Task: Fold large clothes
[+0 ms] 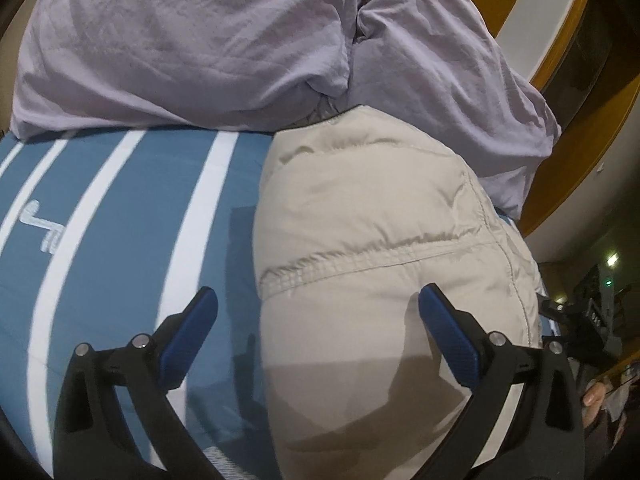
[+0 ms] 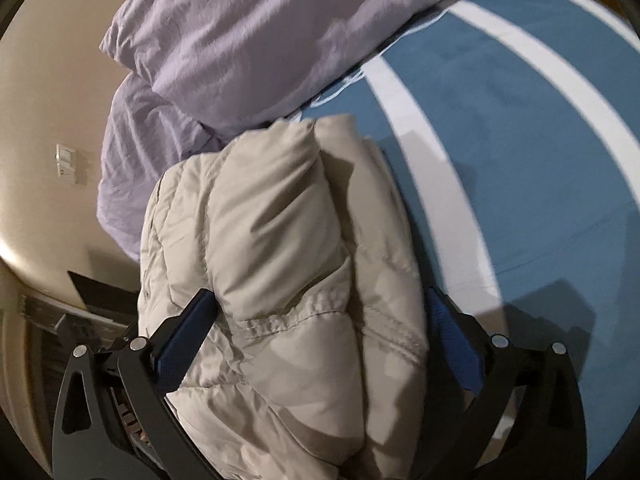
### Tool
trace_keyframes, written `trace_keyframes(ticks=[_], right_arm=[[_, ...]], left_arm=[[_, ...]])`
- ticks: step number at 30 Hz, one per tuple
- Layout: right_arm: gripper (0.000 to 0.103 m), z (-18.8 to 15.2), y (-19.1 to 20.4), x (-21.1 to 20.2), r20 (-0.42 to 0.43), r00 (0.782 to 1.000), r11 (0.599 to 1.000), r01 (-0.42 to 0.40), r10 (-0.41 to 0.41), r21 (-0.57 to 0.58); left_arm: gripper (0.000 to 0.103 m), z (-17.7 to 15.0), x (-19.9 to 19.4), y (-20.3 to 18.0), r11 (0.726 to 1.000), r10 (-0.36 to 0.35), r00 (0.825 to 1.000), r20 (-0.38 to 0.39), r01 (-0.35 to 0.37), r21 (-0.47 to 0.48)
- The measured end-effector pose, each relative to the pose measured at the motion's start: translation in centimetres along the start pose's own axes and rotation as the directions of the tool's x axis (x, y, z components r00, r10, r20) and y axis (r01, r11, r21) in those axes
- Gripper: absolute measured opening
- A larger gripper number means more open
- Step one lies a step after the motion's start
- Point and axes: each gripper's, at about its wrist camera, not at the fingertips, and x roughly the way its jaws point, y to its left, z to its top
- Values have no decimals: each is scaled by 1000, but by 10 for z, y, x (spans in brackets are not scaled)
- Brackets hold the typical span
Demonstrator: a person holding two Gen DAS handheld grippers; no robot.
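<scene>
A beige puffer jacket (image 1: 372, 224) lies folded in a bundle on the blue and white striped bedcover (image 1: 120, 240). My left gripper (image 1: 318, 308) is open and hovers over the jacket's left edge, one finger above the bedcover, the other above the jacket. In the right wrist view the same jacket (image 2: 280, 240) bulges between the fingers of my right gripper (image 2: 320, 312). That gripper is open wide, and its pads sit beside the bundle without squeezing it.
Lilac pillows (image 1: 180, 40) lie just behind the jacket and show in the right wrist view too (image 2: 224, 40). A wooden headboard (image 1: 560, 92) curves at the right. A beige wall with a switch plate (image 2: 66, 164) lies beyond the bed's edge. The bedcover (image 2: 520, 140) stretches right.
</scene>
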Motion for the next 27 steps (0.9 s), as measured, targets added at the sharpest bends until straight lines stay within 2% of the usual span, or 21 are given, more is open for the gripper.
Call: trace_keyframes(ticks=[4, 11, 14, 15, 19, 21, 24, 27], right_arm=[[102, 0, 3, 10, -29, 999, 1000, -26, 26, -5], [102, -1, -2, 20, -41, 995, 996, -86, 87, 16], [102, -2, -6, 22, -33, 992, 992, -120, 121, 29], [100, -3, -6, 22, -27, 991, 991, -130, 131, 29], [82, -5, -4, 19, 1, 986, 986, -165, 165, 24], [74, -5, 1, 19, 9, 984, 984, -176, 176, 16], [66, -3, 15, 24, 7, 981, 981, -192, 192, -5], [63, -4, 28, 35, 0, 978, 978, -208, 208, -26]], left_arm=[[101, -1, 9, 6, 996, -71, 997, -26, 69, -64], [101, -2, 23, 15, 969, -193, 980, -48, 182, -169], [100, -2, 25, 15, 962, -212, 976, -43, 201, -186], [96, -2, 24, 15, 960, -218, 975, -41, 207, -187], [79, 0, 18, 19, 950, -248, 968, -33, 236, -205], [74, 4, 14, 22, 948, -252, 967, -28, 241, -209], [71, 12, 7, 29, 954, -230, 973, -11, 224, -198], [70, 19, 2, 42, 956, -215, 977, 3, 211, -206]])
